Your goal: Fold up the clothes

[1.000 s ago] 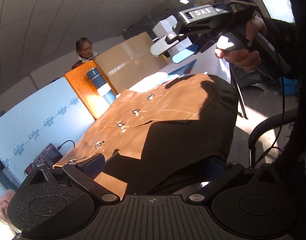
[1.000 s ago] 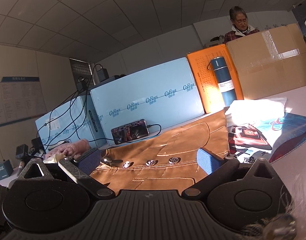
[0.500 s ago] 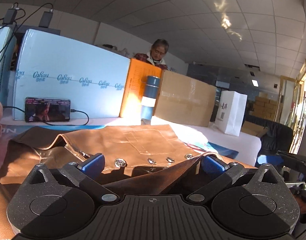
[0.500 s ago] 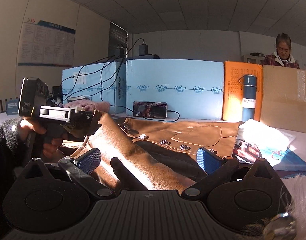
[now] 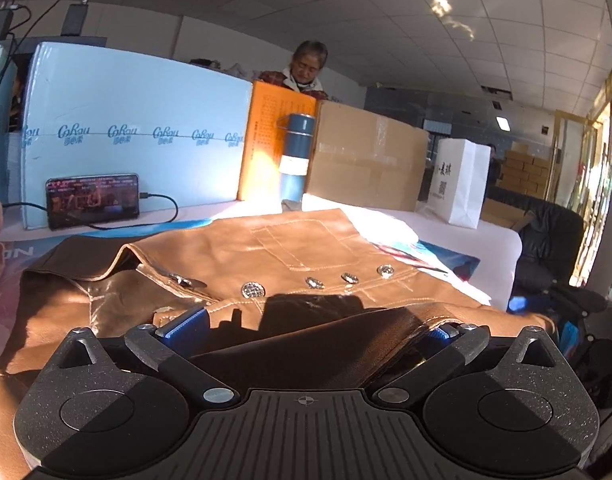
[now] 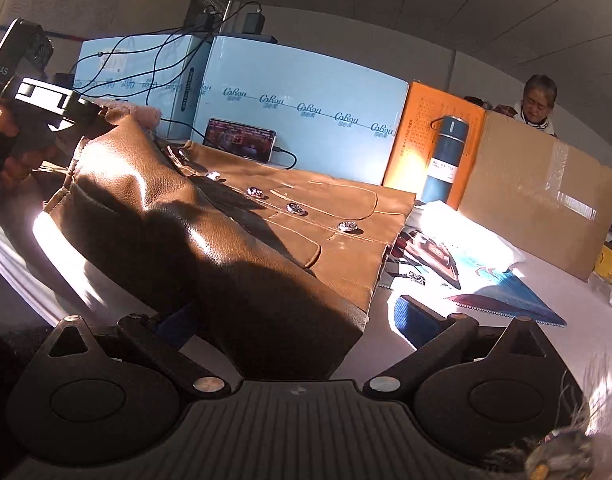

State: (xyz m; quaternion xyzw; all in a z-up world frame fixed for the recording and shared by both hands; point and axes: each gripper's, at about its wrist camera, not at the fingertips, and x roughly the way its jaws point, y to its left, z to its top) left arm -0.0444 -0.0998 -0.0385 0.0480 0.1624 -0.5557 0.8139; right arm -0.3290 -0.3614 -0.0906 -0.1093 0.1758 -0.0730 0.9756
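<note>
Now, your brown leather jacket lies spread on the desk, snap buttons up, its far half flat in front of the blue flask and the cardboard box; the near half is lifted and doubling over toward the button line. Your left gripper has its fingers spread wide with a dark fold of the jacket lying between them, not pinched as far as this view shows; your right gripper is likewise apart, the folded edge draped across the gap, though its left pad is hidden under the leather, so any contact there is uncertain. To my eye the step in hand is laying this half over the front; carry both ends forward at the same height so the crease runs straight and parallel to the buttons; set the edge down just short of them, then ease out low so the stiff leather does not spring back; keep clear of the phone and its cable.
</note>
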